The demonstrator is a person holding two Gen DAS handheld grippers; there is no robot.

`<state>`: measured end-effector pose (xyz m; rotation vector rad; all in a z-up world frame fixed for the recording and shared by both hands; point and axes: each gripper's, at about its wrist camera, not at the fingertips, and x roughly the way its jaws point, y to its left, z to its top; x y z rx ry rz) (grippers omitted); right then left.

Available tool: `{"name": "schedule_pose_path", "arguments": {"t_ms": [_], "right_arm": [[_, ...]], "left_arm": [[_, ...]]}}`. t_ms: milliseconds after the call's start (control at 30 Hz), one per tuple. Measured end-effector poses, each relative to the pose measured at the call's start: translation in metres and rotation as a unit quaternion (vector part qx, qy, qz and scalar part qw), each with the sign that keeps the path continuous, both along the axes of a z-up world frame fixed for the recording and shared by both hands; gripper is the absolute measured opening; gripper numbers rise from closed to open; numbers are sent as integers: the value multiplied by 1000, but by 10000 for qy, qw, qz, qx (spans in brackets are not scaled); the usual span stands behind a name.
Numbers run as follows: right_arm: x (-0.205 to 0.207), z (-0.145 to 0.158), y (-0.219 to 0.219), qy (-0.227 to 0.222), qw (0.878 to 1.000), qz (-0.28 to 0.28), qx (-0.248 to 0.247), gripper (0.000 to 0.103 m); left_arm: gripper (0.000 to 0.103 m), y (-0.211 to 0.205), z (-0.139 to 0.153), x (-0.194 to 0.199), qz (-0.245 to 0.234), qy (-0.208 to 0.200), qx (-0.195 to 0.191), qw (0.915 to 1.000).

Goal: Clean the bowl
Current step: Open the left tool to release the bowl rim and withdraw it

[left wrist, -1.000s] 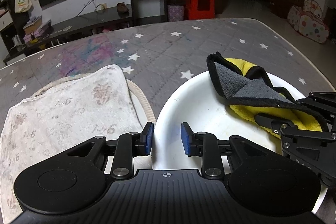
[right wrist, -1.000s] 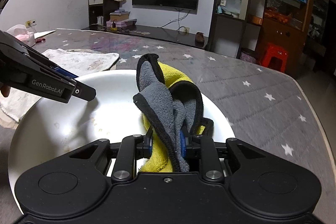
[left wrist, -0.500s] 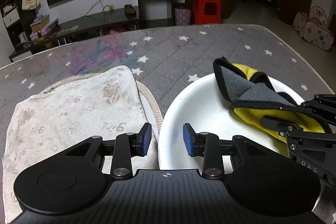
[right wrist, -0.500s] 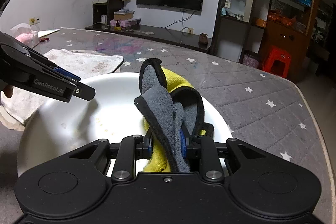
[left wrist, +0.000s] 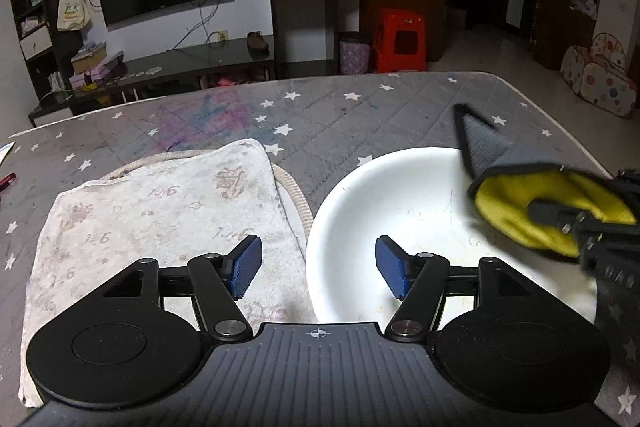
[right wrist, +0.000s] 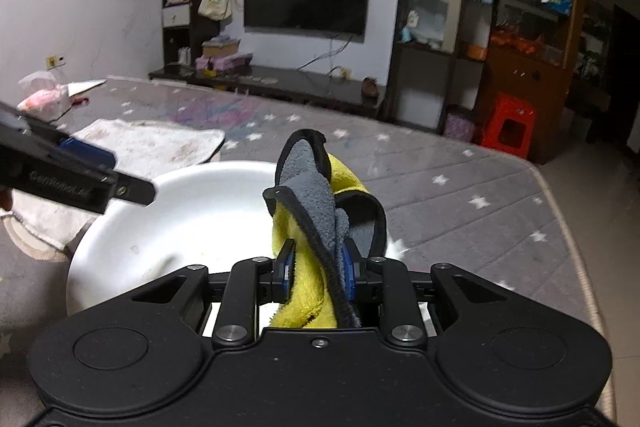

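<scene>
A white bowl (left wrist: 404, 195) (right wrist: 200, 203) rests on the star-patterned grey table cover, with faint specks on its inside. My right gripper (right wrist: 318, 269) is shut on a yellow and grey cloth (right wrist: 316, 203) (left wrist: 532, 203), which hangs lifted above the bowl's right side. My left gripper (left wrist: 318, 269) hovers over the bowl's near left rim with its jaws opening; the rim lies below the gap and the blue pads touch nothing. In the right wrist view the left gripper's finger (right wrist: 76, 175) reaches in from the left above the bowl's edge.
A stained white towel (left wrist: 160, 219) on a round mat lies just left of the bowl. A red pen (left wrist: 6, 183) and a pink bag (right wrist: 44, 99) sit at the table's far left. The table's right edge (right wrist: 568, 227) is close to the bowl.
The left gripper's jaws have spread wide and it has drawn back and up from the bowl's rim. The right gripper has lifted the cloth off the bowl's inside.
</scene>
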<state>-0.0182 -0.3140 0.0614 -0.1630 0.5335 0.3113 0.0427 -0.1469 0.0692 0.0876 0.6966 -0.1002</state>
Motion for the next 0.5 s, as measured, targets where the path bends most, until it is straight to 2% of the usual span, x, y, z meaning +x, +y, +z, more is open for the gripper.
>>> {"name": "schedule_pose_path", "arguments": {"t_ms": [267, 500], "right_arm": [[-4, 8, -30, -149, 9987, -483, 8, 25], [-8, -6, -52, -20, 9967, -814, -48, 25]], "left_arm": [[68, 9, 4, -17, 136, -66, -53, 9999], [69, 18, 6, -30, 309, -159, -48, 9994]]}}
